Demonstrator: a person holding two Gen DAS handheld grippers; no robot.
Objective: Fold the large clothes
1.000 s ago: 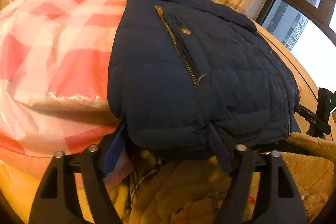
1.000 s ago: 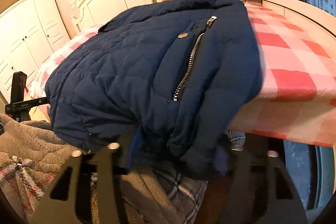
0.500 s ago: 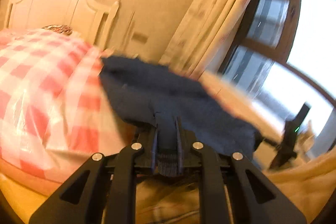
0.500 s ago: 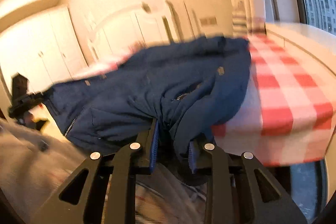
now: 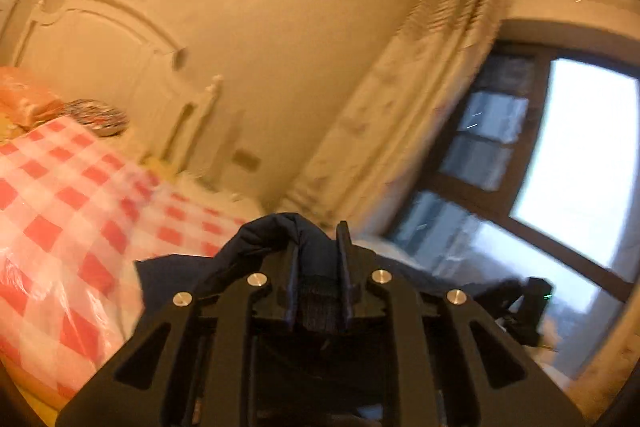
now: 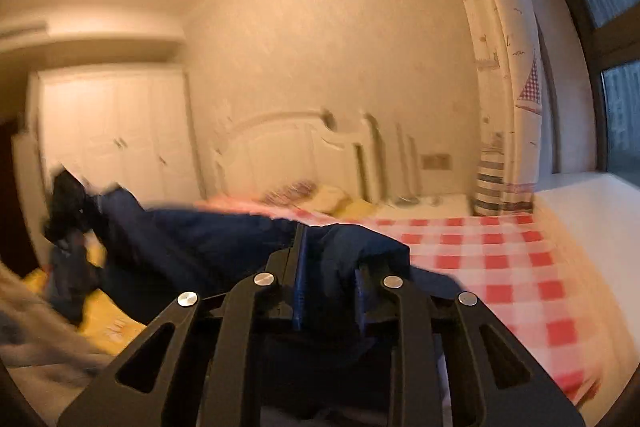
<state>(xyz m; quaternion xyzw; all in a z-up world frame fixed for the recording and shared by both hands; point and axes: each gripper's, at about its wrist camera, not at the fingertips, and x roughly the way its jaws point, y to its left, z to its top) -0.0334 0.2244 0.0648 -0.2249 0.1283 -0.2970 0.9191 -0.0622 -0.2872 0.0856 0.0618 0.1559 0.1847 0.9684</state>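
Navy jacket gripped by both claws.
Left claw and right claw each pinch its fabric, bottom centre, above the checked bed.

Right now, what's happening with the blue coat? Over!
Left gripper shut on navy quilted jacket. Right gripper shut on it too. Jacket's near edge lifted above red-checked bed cover. Nothing in the way.

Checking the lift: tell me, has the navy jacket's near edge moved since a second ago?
Yes. The navy jacket edge rose off the checked bedcover, toward the headboard.
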